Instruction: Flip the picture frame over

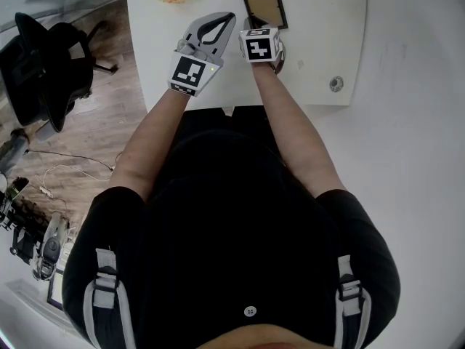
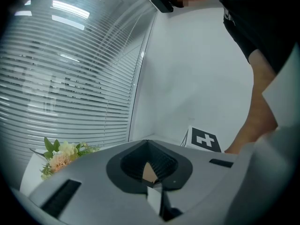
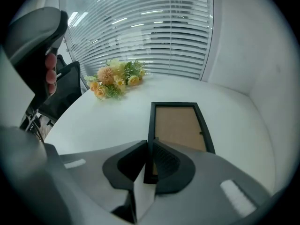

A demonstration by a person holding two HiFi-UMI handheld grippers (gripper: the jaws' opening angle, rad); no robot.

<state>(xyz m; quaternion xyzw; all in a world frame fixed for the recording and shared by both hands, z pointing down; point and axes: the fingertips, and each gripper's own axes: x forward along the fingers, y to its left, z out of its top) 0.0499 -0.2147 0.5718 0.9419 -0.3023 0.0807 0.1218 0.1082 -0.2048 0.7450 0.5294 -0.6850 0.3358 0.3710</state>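
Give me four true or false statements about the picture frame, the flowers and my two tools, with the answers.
1. The right tool is clamped on the picture frame's edge. True.
2. The picture frame stands upright. False: it lies flat on the table.
3. The flowers lie on the table, apart from the frame. True.
4. The left tool's jaws stand wide apart. False: they are together.
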